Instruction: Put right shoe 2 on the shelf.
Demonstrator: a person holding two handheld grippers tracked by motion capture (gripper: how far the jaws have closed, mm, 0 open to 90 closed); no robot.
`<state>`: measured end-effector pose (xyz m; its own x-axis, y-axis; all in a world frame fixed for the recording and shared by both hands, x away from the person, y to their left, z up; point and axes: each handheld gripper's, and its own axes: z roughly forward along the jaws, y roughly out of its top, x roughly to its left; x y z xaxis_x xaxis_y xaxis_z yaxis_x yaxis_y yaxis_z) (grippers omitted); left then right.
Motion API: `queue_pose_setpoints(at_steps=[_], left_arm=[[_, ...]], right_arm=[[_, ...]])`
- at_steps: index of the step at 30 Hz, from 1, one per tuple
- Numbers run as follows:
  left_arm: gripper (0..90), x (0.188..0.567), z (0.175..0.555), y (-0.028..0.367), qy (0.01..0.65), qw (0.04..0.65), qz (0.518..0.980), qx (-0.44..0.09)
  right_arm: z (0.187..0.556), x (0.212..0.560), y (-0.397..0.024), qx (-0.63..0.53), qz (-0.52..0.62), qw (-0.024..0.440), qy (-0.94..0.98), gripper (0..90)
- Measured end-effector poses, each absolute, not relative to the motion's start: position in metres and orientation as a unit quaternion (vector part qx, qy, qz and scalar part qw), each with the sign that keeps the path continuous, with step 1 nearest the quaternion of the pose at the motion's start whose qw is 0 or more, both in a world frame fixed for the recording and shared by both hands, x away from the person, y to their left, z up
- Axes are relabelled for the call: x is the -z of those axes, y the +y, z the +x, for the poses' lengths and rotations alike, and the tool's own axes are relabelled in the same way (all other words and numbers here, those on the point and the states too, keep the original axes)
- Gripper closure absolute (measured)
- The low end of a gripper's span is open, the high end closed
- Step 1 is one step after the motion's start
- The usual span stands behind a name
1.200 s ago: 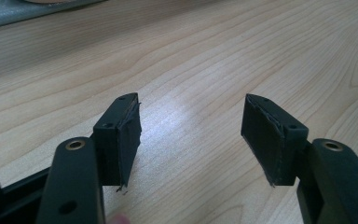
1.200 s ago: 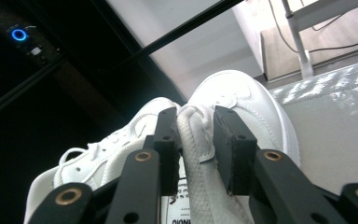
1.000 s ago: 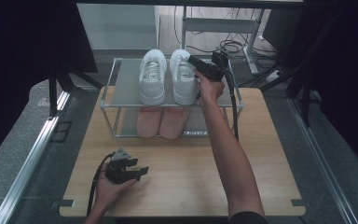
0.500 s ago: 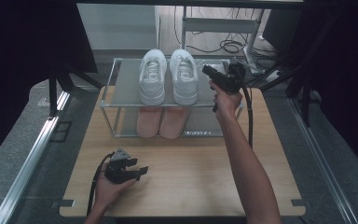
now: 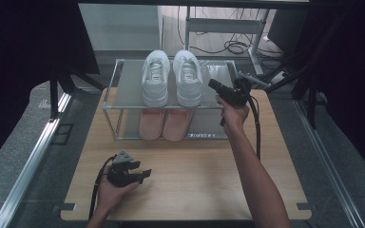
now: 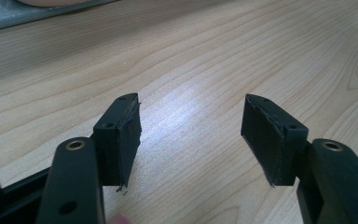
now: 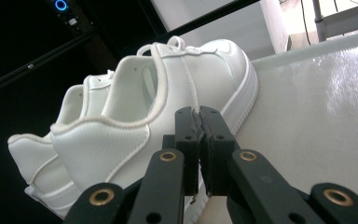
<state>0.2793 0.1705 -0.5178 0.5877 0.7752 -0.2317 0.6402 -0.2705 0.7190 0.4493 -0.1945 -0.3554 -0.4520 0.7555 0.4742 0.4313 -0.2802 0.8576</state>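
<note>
Near the table's front edge the left gripper (image 5: 132, 173) rests with jaws spread wide, nothing between them. Farther back, the white shoes (image 5: 172, 77) lie side by side on the rack's (image 5: 123, 76) top shelf, lengthwise front to back, heels toward the person. The right gripper (image 5: 217, 86), just beside the right shoe, has just closed its jaws on nothing.

The high view looks forward and down over the wooden table (image 5: 195, 190) and the rack (image 5: 123, 97). The left gripper view sits low, close to the tabletop (image 6: 191, 60) ahead of its jaws. The right gripper view looks past its jaws, near the white shoes (image 7: 135, 126), also seen from above (image 5: 173, 78).
</note>
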Motion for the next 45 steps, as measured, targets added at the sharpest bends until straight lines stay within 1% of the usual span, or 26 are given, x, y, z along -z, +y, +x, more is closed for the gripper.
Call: queue_pose_setpoints(at_steps=[13,25,32,45], left_arm=[[38.5,0.516,0.276,0.168,0.438,0.404,0.798,-0.088],[38.5,0.515,0.274,0.17,0.439,0.405,0.797,-0.09],[38.5,0.515,0.274,0.17,0.439,0.405,0.797,-0.09],[38.5,0.515,0.274,0.171,0.438,0.405,0.797,-0.09]], right_arm=[[0.44,0.371,-0.196,-0.612,0.509,0.127,0.592,88.5],[0.437,0.378,-0.178,-0.6,0.499,0.119,0.614,89.5],[0.435,0.377,-0.173,-0.597,0.499,0.131,0.614,89.7],[0.435,0.379,-0.156,-0.608,0.488,0.108,0.617,89.8]])
